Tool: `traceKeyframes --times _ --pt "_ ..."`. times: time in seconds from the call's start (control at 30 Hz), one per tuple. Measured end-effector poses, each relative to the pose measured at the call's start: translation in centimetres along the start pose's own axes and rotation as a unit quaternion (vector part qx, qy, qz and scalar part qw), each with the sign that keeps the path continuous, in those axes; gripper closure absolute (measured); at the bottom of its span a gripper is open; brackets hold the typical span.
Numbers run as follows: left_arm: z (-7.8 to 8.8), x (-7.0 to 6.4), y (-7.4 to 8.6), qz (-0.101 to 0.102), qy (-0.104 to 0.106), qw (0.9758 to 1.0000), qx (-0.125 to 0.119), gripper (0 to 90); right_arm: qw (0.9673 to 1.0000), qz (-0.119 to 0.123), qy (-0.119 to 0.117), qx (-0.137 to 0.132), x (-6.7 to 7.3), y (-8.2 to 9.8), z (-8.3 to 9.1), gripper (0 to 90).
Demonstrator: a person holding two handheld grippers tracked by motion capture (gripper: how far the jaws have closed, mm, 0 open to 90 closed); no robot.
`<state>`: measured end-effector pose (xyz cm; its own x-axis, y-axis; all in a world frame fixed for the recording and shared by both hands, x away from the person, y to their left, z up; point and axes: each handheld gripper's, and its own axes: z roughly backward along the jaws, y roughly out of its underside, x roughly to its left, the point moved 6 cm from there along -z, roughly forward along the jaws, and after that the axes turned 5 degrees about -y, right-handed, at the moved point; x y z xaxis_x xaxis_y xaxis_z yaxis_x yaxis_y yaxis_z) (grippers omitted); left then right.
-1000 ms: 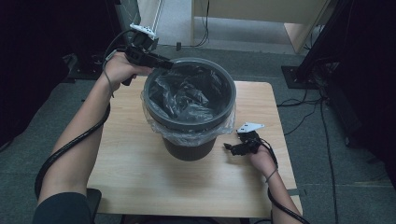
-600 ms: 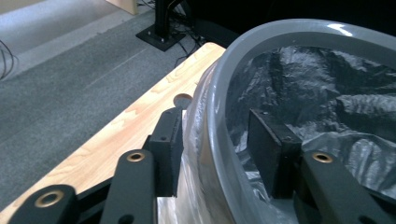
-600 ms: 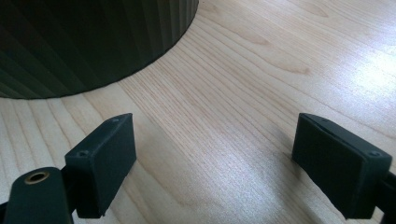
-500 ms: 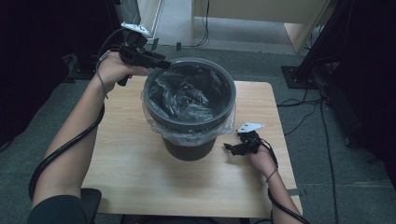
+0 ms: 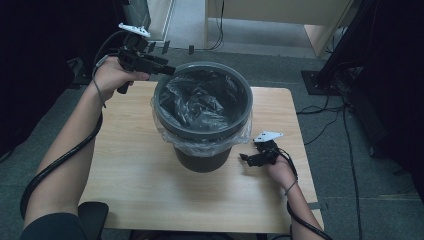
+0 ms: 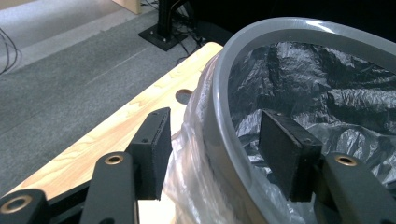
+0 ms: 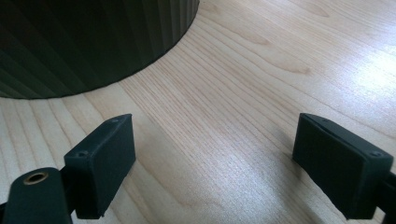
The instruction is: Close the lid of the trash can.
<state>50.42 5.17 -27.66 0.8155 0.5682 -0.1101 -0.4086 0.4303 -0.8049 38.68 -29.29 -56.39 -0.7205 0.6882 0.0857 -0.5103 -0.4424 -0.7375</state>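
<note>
Grey bin (image 5: 202, 120): stands upright near the middle of the wooden bench (image 5: 130, 180), its dark ribbed wall seen in the right gripper view (image 7: 84, 42).
Liner: a clear plastic bag (image 5: 200, 100) sits inside the bin, crumpled, its edge folded over the grey rim (image 6: 219, 121) and hanging down the outside.
Left tongs (image 5: 170, 71): at the far left side of the bin's rim, held in the person's left hand (image 5: 112, 75). In the left gripper view the tongs (image 6: 215, 149) straddle the rim, one pad outside by the folded-over plastic, the other inside against the liner. The jaws have just been opening; both pads stand off the rim with a gap on each side, so the grip is released, rim and liner lying between them.
Right tongs (image 5: 244, 158): low on the bench at the near right of the bin, just beside its base, held in the right hand (image 5: 280, 167). In the right gripper view the tongs (image 7: 215, 163) are spread wide over bare wood with nothing between them.
Bench surface: light wood grain, with a round hole (image 6: 184, 96) near its edge beyond the bin in the left gripper view.
Floor: grey carpet (image 5: 360, 165) around the bench, with cables lying at the right.
</note>
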Motion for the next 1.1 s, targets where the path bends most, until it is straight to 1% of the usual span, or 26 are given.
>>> traceKeyframes --times 0.23,0.33,0.37,0.43,0.47,0.6,0.67,0.8,1.1 --pt "1.2 0.4 0.5 0.002 -0.006 1.0 -0.005 42.6 1.0 0.002 -0.002 0.002 0.0 0.0 0.0 11.6" --pt "1.7 0.6 0.7 0.004 -0.007 0.9999 -0.013 41.8 1.0 0.002 -0.002 0.002 0.0 0.0 0.0 11.6" --pt "2.0 0.7 0.8 0.001 -0.008 0.9998 -0.018 41.2 1.0 0.002 -0.001 0.002 0.0 0.0 0.0 11.6" --pt "2.4 0.8 1.0 0.002 -0.005 0.9996 -0.026 41.0 1.0 0.002 -0.001 0.002 0.0 0.0 0.0 11.6" --pt "2.6 0.9 1.1 0.005 -0.006 0.9996 -0.026 41.0 1.0 0.002 -0.002 0.002 0.0 0.0 0.0 11.6" --pt "3.1 1.2 1.6 0.003 -0.014 0.9997 -0.021 40.6 1.0 0.002 -0.001 0.002 0.0 0.0 0.0 11.6" --pt "3.3 1.3 1.8 0.005 -0.016 0.9996 -0.024 40.1 1.0 0.002 -0.002 0.002 0.0 0.0 0.0 11.6" --pt "3.5 1.5 2.4 0.005 -0.023 0.9996 -0.017 39.5 1.0 0.003 0.0 0.002 0.1 0.0 0.0 11.4" --pt "3.9 2.1 3.7 0.01 -0.034 0.9993 -0.012 39.2 1.0 0.003 0.0 0.002 0.1 0.0 0.0 11.4"
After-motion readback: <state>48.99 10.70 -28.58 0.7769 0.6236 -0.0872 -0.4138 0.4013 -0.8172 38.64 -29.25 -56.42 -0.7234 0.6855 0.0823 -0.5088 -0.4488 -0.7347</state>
